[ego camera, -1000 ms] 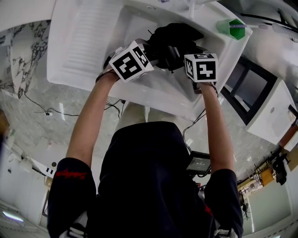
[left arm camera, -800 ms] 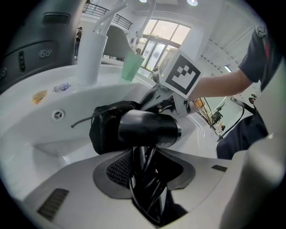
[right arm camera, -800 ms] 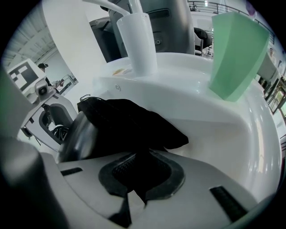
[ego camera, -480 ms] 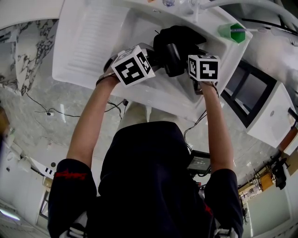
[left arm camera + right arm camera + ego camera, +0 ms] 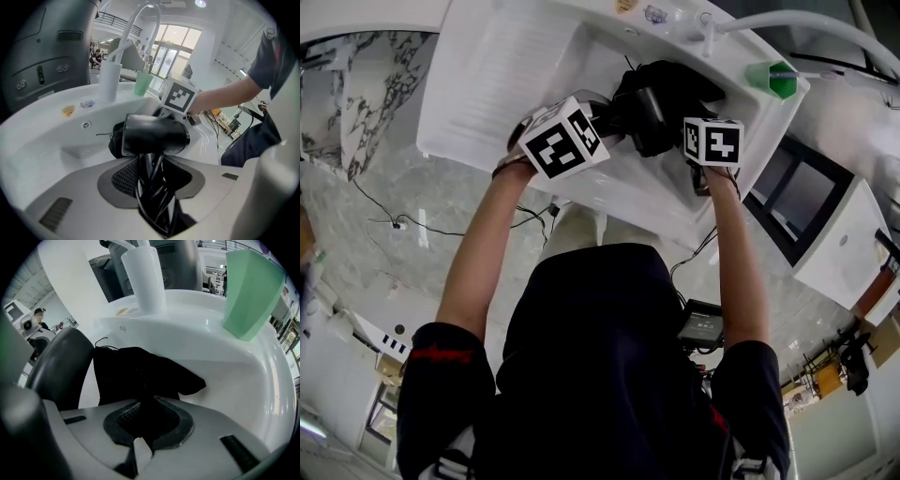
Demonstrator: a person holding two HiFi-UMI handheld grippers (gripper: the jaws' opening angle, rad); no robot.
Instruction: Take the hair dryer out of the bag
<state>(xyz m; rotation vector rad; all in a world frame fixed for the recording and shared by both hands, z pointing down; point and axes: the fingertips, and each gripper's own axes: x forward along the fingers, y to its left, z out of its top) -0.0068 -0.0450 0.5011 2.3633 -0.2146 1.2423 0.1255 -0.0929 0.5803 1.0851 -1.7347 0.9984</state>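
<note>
Left gripper view: left gripper, jaws wide, clamps the dryer to pull it free; right gripper, nearly closed, pinches the bag, anchoring it in the sink.

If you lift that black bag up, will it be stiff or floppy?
Probably floppy: the black bag is crumpled in the sink, and its cloth folds where the right gripper pinches it. Likely light too, since that small pinch seems enough to hold it. Without the hair dryer inside, it would probably sag flat.

Dark short-sleeved shirt, red sleeve print; grey left tongs and right tongs, white cubes with black markers
</note>
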